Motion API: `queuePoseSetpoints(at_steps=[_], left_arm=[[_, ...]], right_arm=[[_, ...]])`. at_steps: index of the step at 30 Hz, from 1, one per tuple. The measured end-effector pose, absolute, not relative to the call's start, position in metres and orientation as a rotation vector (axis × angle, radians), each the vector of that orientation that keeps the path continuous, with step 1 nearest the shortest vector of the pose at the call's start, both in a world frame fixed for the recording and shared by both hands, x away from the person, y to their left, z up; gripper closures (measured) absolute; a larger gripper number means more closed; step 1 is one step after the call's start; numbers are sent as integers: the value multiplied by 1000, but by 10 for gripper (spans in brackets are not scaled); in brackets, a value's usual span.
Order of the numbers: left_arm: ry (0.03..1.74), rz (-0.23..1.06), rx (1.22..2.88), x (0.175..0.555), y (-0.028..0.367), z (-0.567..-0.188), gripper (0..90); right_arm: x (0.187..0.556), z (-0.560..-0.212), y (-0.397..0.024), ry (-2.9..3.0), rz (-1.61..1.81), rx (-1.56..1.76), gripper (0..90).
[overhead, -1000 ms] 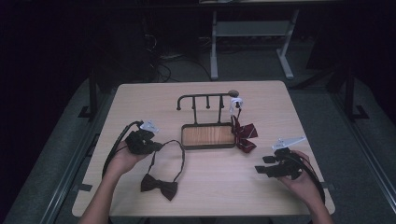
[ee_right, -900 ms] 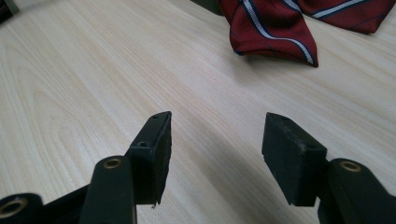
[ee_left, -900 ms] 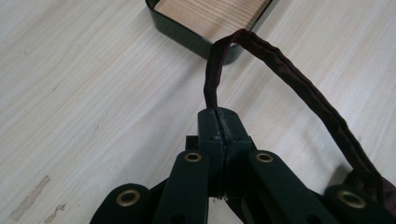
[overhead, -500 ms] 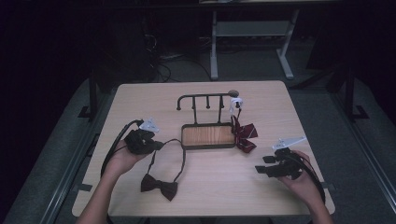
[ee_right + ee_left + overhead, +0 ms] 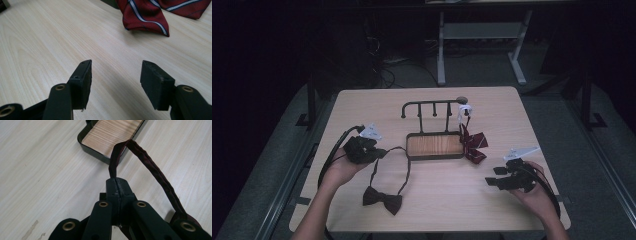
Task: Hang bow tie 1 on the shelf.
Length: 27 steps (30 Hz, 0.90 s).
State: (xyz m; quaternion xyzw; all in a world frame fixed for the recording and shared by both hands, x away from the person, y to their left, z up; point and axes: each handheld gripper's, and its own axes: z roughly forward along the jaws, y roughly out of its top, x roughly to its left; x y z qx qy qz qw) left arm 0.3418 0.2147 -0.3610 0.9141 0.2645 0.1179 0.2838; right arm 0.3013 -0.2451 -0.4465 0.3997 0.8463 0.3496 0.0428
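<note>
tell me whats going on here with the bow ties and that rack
A person works at a wooden table with a gripper in each hand. The left gripper is shut on the strap of a dark bow tie, whose bow lies on the table while the strap loops toward the hook rack. The right gripper is open and holds nothing, low over the table near a red striped bow tie that hangs from the rack's right end.
</note>
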Motion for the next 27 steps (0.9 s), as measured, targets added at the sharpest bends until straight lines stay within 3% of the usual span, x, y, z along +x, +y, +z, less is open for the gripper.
queuePoseSetpoints(at_steps=[27], left_arm=[[626,370,2430,334,208,-328,896]], right_arm=[[301,-446,-248,2574,1087,1217,424]])
